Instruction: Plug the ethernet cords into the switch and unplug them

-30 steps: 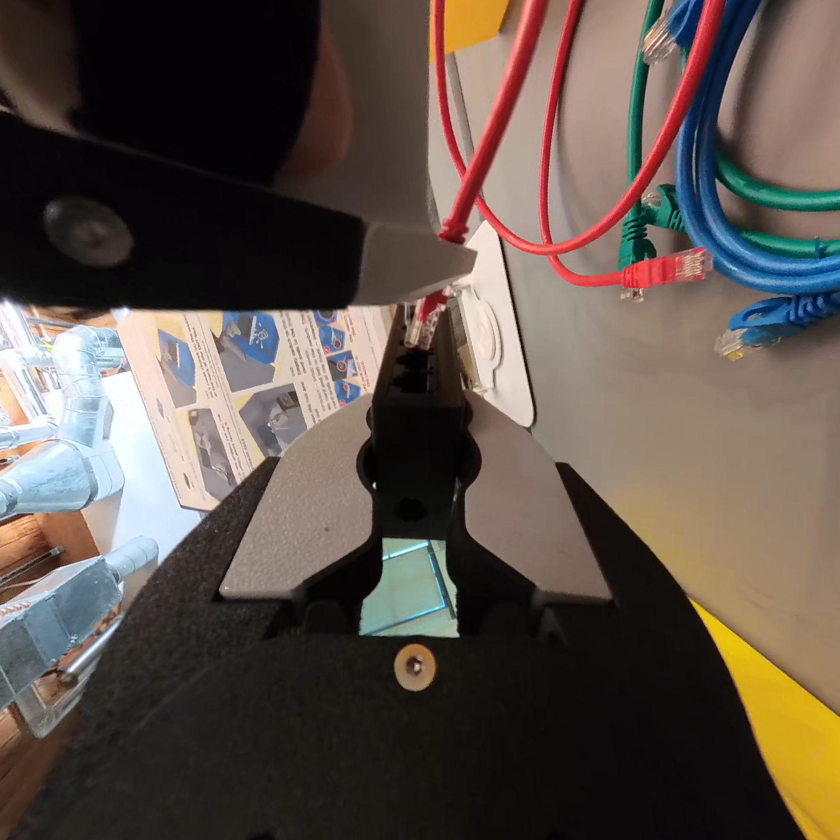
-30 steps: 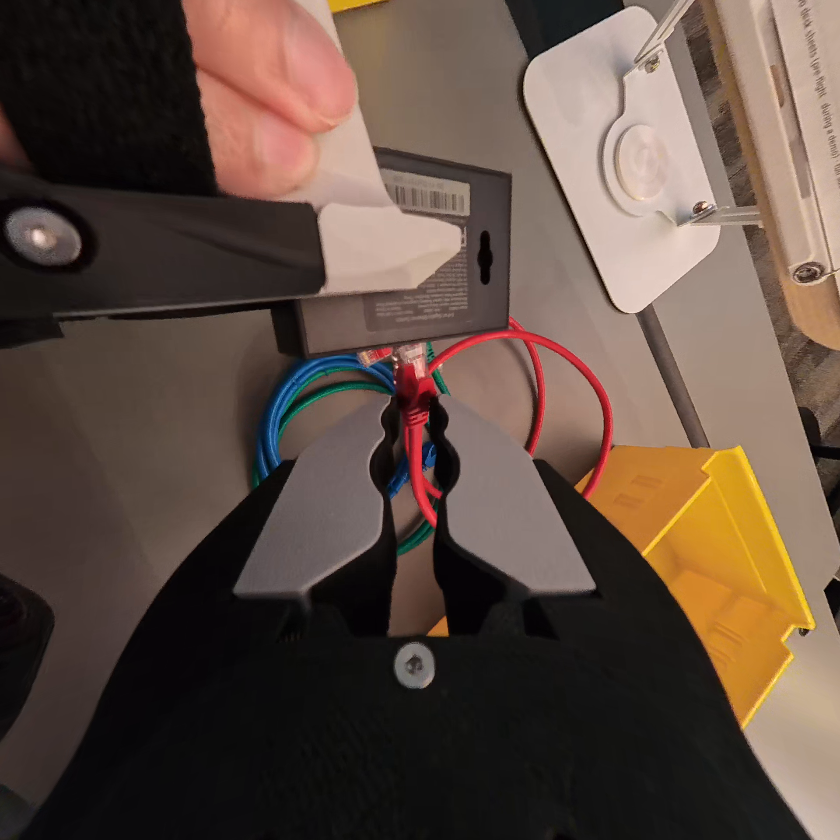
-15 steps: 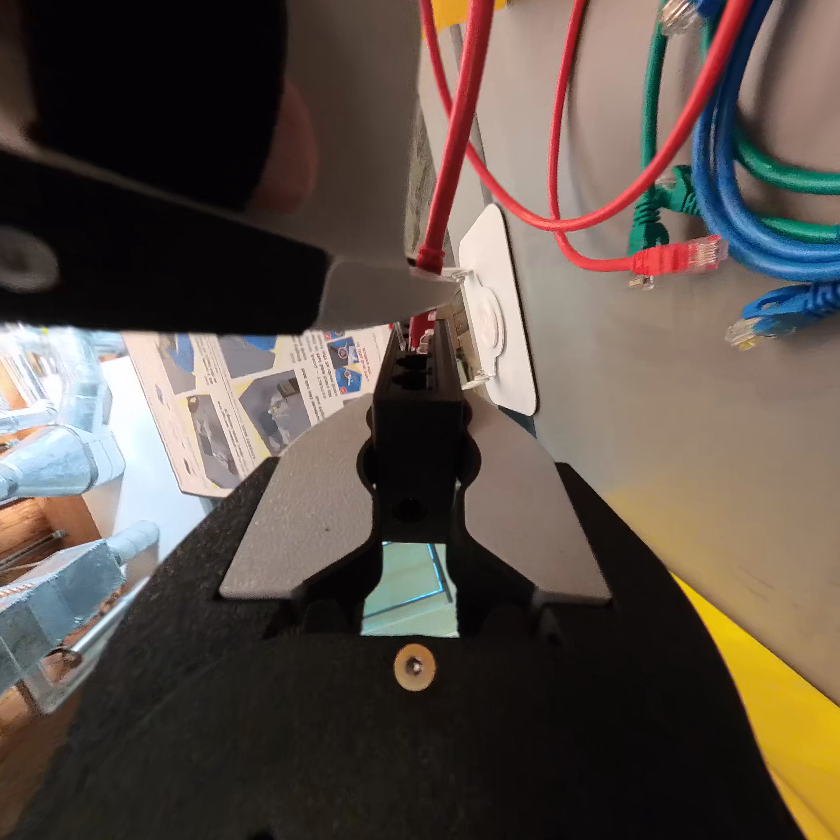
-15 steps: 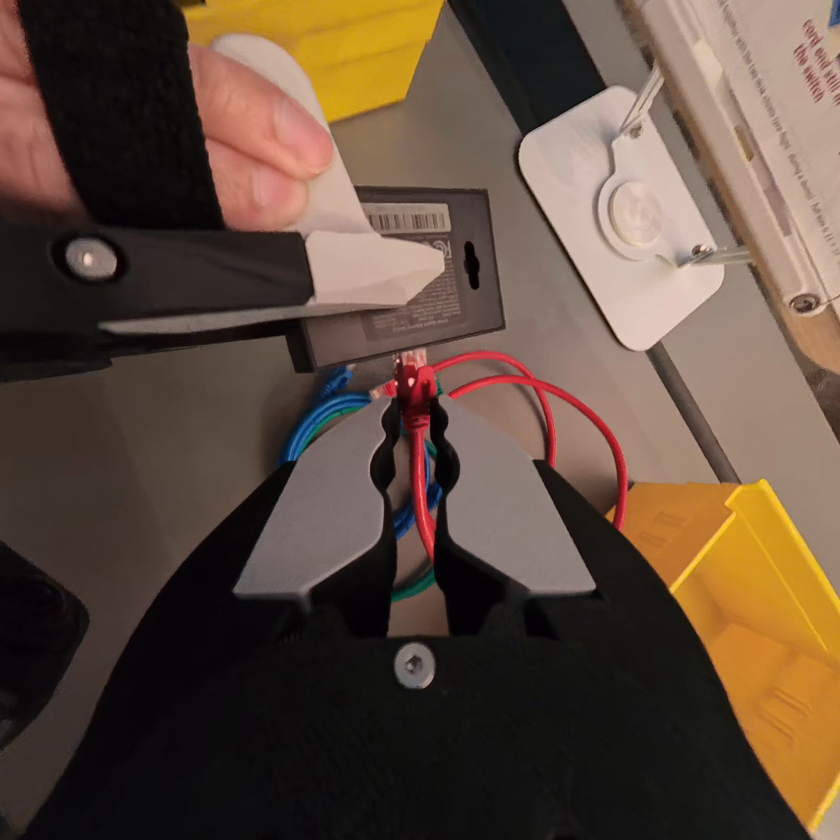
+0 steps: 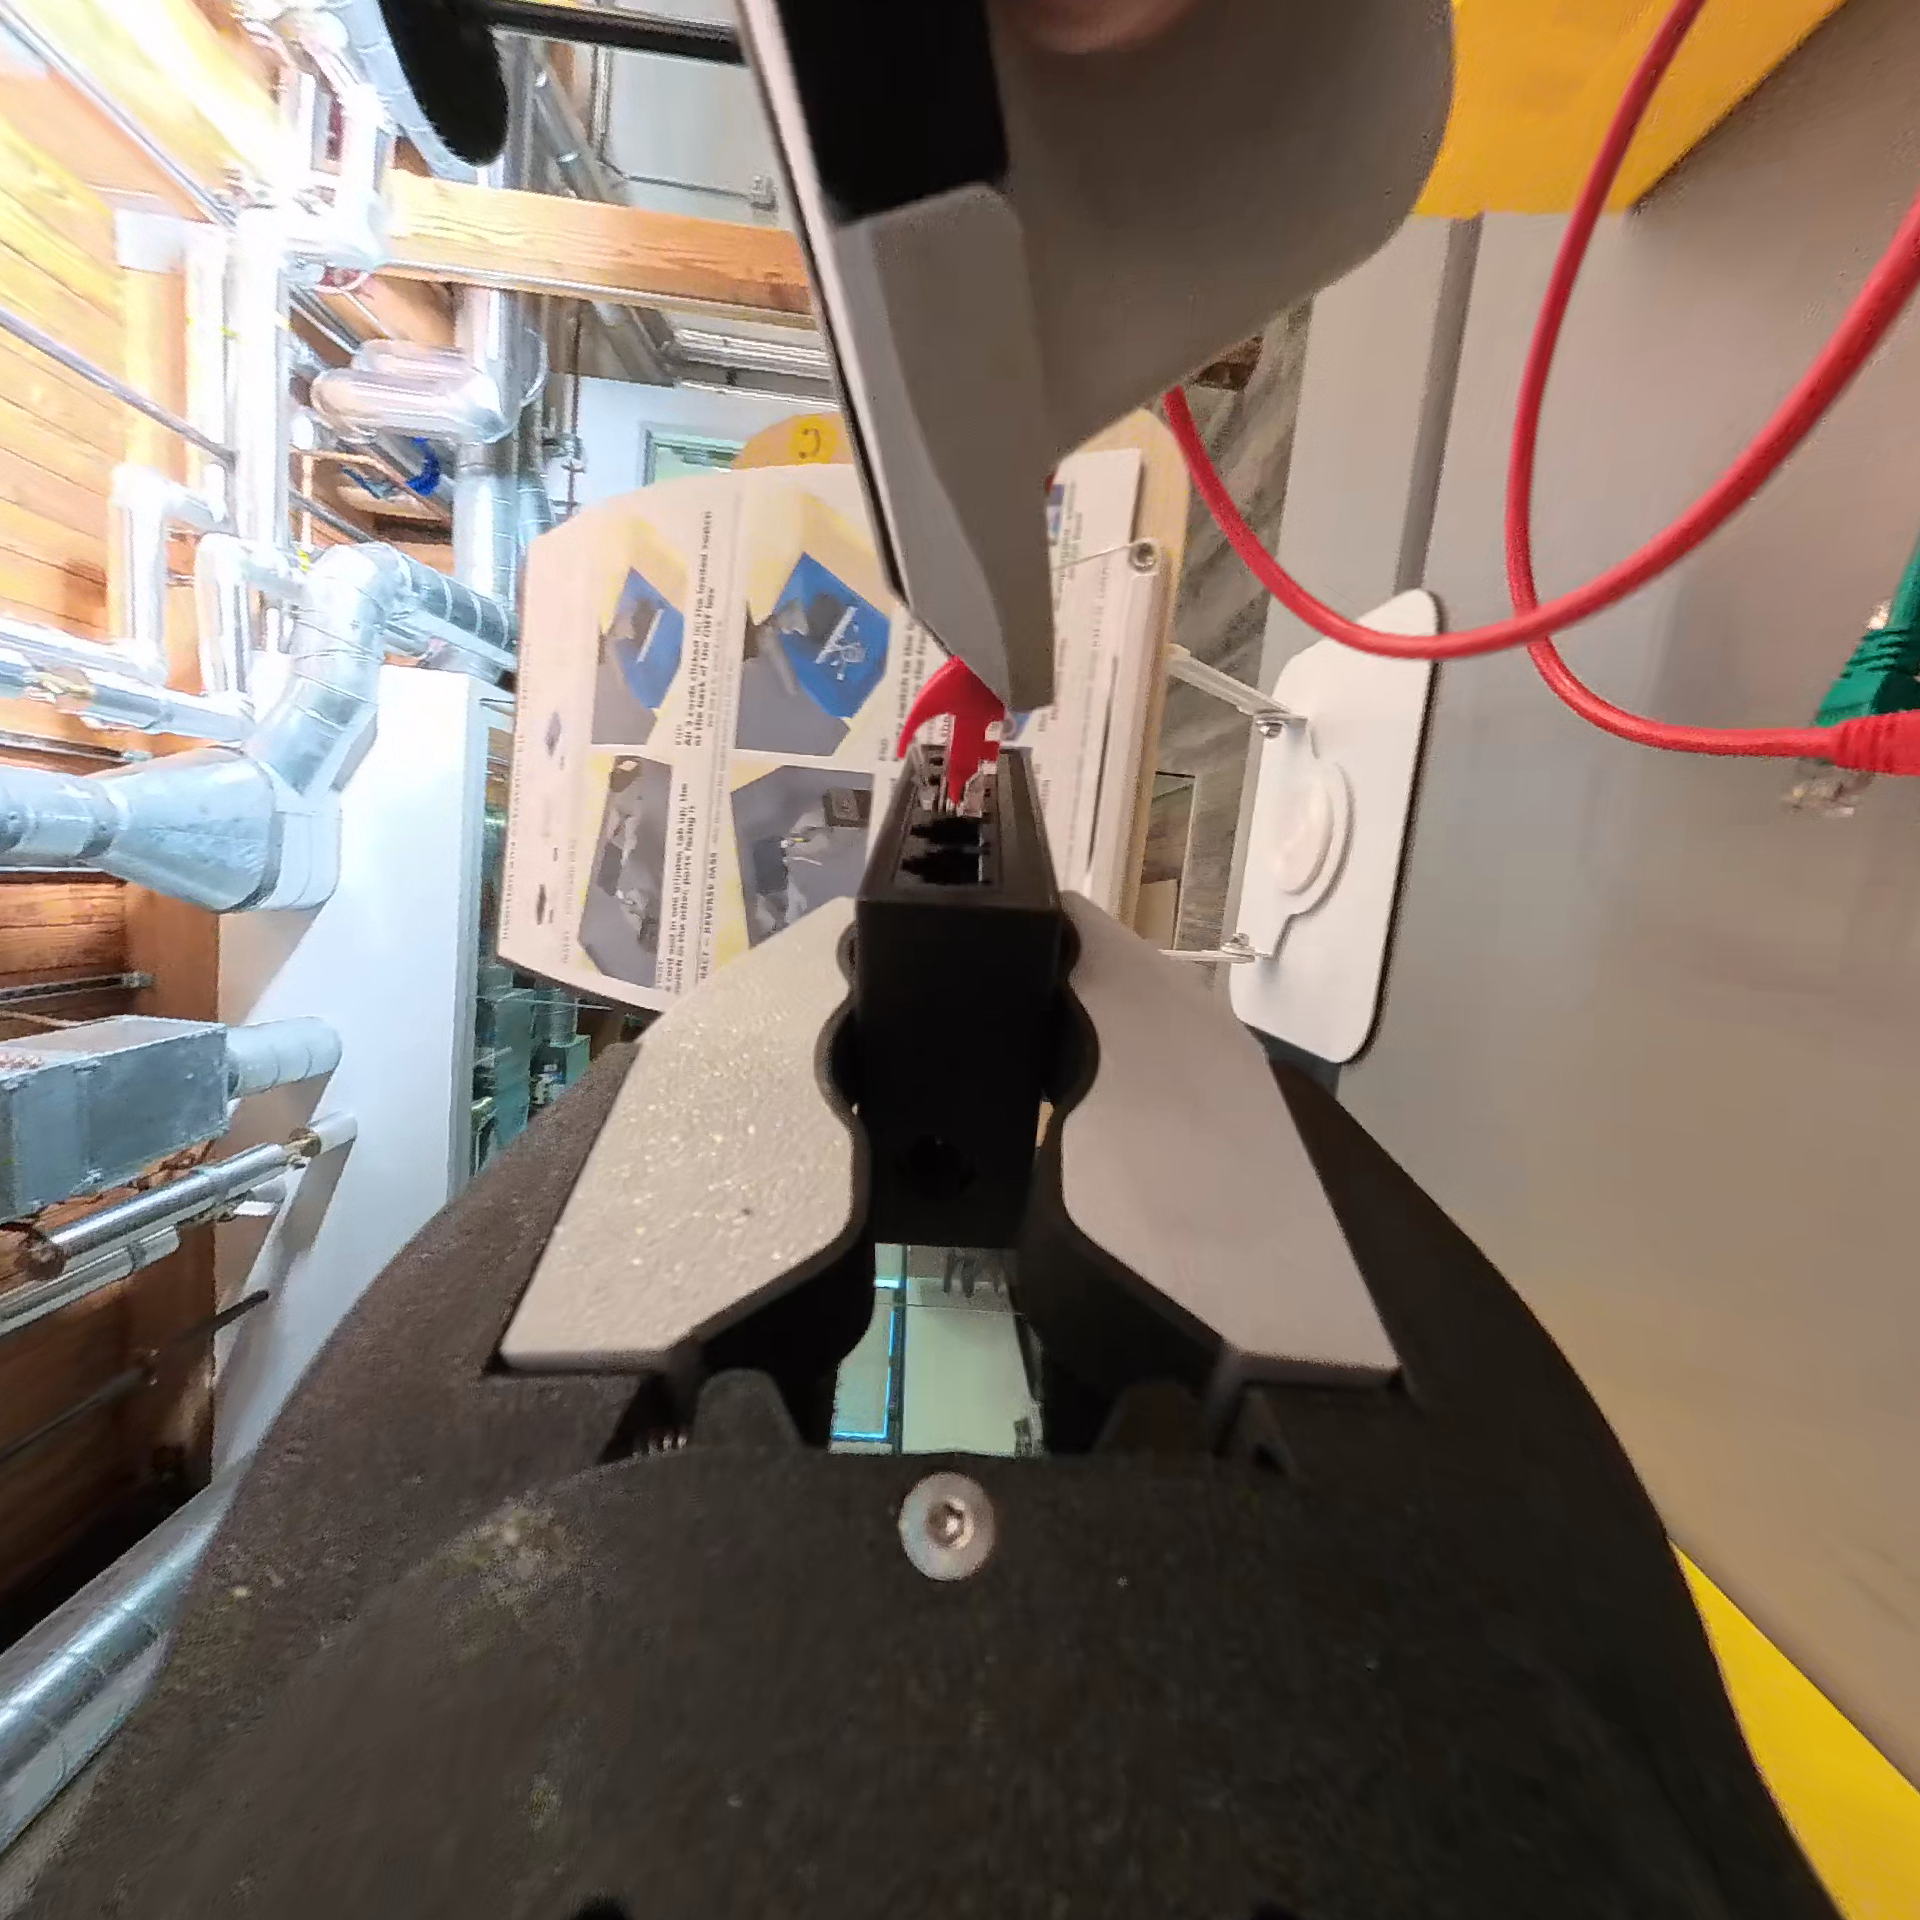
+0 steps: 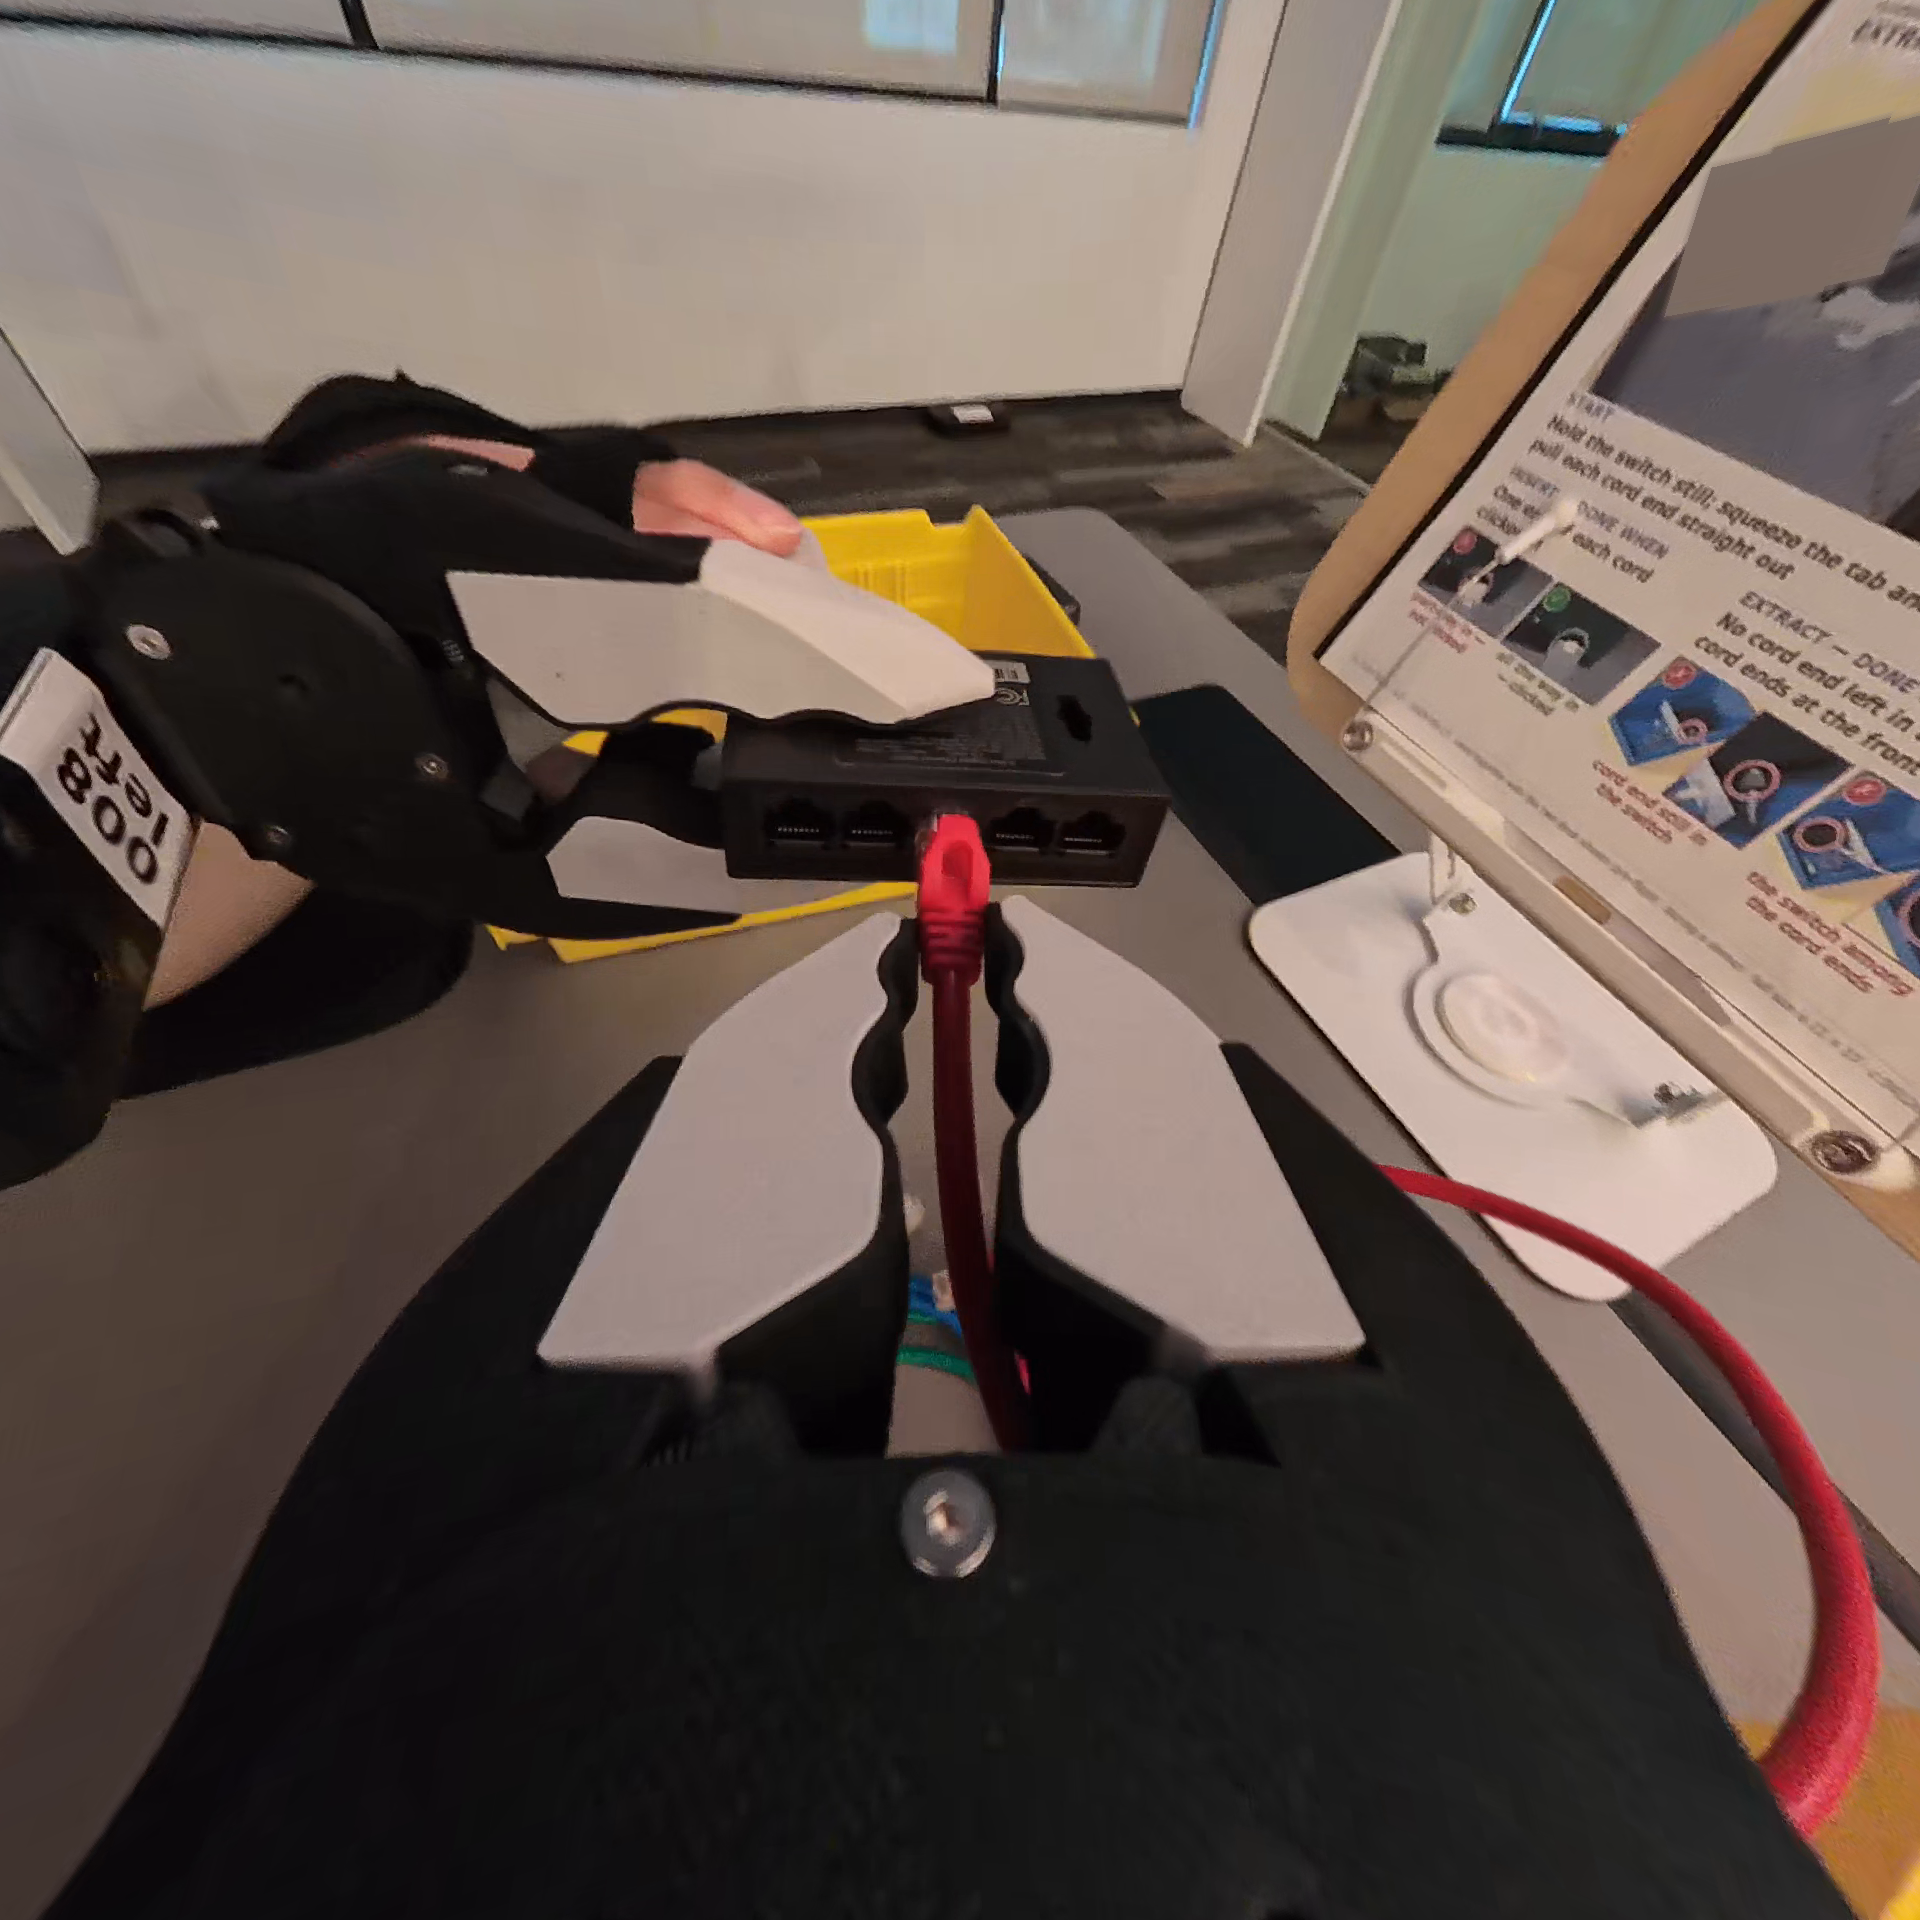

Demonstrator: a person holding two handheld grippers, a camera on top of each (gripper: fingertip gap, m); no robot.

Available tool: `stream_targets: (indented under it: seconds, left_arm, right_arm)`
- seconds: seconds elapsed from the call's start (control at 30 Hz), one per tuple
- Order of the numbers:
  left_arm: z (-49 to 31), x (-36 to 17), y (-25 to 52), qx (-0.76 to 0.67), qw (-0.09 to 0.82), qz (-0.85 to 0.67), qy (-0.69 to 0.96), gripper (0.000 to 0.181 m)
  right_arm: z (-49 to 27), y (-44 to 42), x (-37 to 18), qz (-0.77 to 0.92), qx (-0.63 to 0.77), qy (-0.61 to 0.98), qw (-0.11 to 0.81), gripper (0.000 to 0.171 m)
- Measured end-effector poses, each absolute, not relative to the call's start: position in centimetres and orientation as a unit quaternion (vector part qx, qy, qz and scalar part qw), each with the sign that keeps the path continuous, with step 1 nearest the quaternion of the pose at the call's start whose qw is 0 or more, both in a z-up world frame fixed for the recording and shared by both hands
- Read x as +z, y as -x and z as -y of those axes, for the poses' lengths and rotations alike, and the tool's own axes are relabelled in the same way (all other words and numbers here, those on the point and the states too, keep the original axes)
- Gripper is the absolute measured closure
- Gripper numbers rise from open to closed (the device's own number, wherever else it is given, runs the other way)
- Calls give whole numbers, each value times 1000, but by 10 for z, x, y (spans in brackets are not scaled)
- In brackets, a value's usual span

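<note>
My left gripper [image 5: 961,935] is shut on one end of the black switch [image 5: 961,997] and holds it above the grey table [image 6: 312,1195]. In the right wrist view the switch [image 6: 935,769] shows its row of ports, with the left gripper's upper finger [image 6: 727,644] on top of it. My right gripper [image 6: 951,935] is shut on the boot of the red cord [image 6: 961,1143]. The cord's red plug [image 6: 951,842] sits in the middle port. The left wrist view shows this plug [image 5: 961,753] under the right gripper's finger [image 5: 966,520].
A yellow bin [image 6: 935,561] stands behind the switch. A printed board [image 6: 1662,675] on a white base [image 6: 1507,1039] stands at the right. The red cord's loose end [image 5: 1860,748] and a green plug [image 5: 1881,675] lie on the table. Blue and green cords [image 6: 925,1340] lie under my right gripper. My right fingertips sit around 4 cm from my left ones. Both grippers' tips are roughly 20 cm from the green plug [image 5: 1881,675].
Both grippers have tilted up from looking down at the table to looking more level. The switch has turned with them, and the red plug has stayed at its port face.
</note>
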State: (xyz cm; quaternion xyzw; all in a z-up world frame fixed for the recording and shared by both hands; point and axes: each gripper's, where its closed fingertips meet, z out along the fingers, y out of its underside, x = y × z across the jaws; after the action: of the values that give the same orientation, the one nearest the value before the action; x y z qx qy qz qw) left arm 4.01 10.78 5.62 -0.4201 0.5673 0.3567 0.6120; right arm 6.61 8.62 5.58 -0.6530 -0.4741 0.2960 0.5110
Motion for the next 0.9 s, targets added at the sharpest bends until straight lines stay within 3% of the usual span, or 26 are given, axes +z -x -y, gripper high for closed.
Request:
stream_targets:
  seconds: [0.2,0.57,0.73,0.9]
  left_arm:
    - [-104,64,-41,350,629,-556,415,152]
    - [-87,75,-48,324,649,-566,392,153]
    - [-90,86,-45,304,674,-525,421,151]
    - [-85,102,-43,265,705,-487,443,133]
  right_arm:
    - [-82,-65,65,467,343,622,527,159]
    - [-68,-69,77,482,302,628,531,159]
    - [-67,-67,90,480,250,605,584,159]
    - [-67,-59,106,450,213,561,661,159]
